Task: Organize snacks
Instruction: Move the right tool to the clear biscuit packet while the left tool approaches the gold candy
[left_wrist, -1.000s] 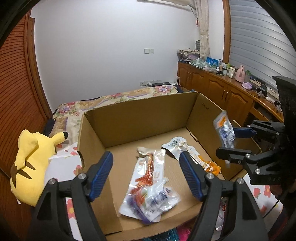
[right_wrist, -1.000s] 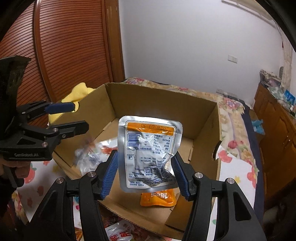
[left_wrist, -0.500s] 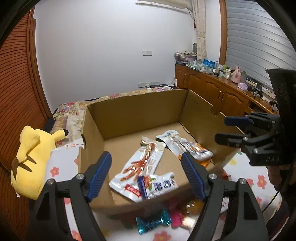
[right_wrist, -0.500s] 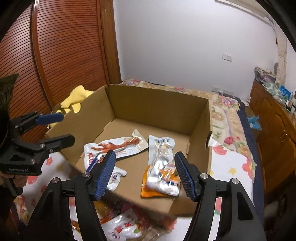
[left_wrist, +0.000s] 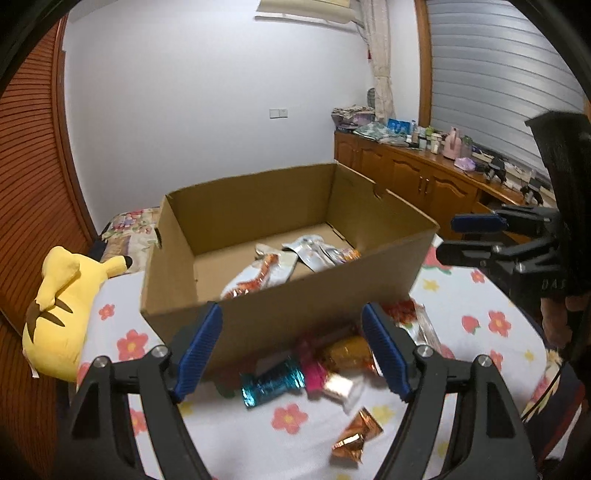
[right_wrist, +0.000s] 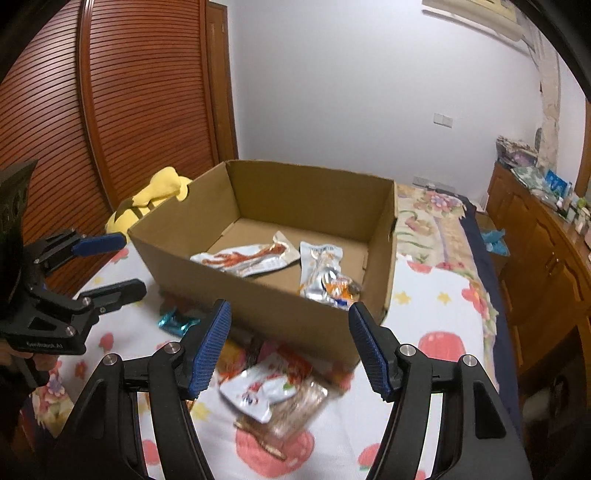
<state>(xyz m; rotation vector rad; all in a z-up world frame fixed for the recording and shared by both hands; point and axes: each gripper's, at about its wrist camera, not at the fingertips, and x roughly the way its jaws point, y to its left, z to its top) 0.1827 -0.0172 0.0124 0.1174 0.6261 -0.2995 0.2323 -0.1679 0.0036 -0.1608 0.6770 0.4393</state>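
Note:
An open cardboard box (left_wrist: 280, 317) (right_wrist: 258, 206) stands on a flowered bedsheet. Inside lie a white-and-red snack pouch (left_wrist: 258, 275) (right_wrist: 247, 258) and a silver pouch over an orange one (left_wrist: 317, 253) (right_wrist: 325, 277). Loose snacks lie on the sheet before the box: a teal foil candy (left_wrist: 273, 378) (right_wrist: 177, 321), a gold pack (left_wrist: 349, 354), a copper wrapper (left_wrist: 358, 435), a white pouch (right_wrist: 264, 391). My left gripper (left_wrist: 291, 350) is open and empty above these snacks. My right gripper (right_wrist: 290, 345) is open and empty before the box's near wall.
A yellow plush toy (left_wrist: 62, 306) (right_wrist: 151, 195) lies left of the box. A wooden slatted wardrobe (right_wrist: 110, 110) stands on the left. A wooden cabinet (left_wrist: 424, 184) with clutter runs along the right wall.
My right gripper opened and let the silver pouch drop into the box. Both grippers pulled back from over the box to the loose snacks in front of it.

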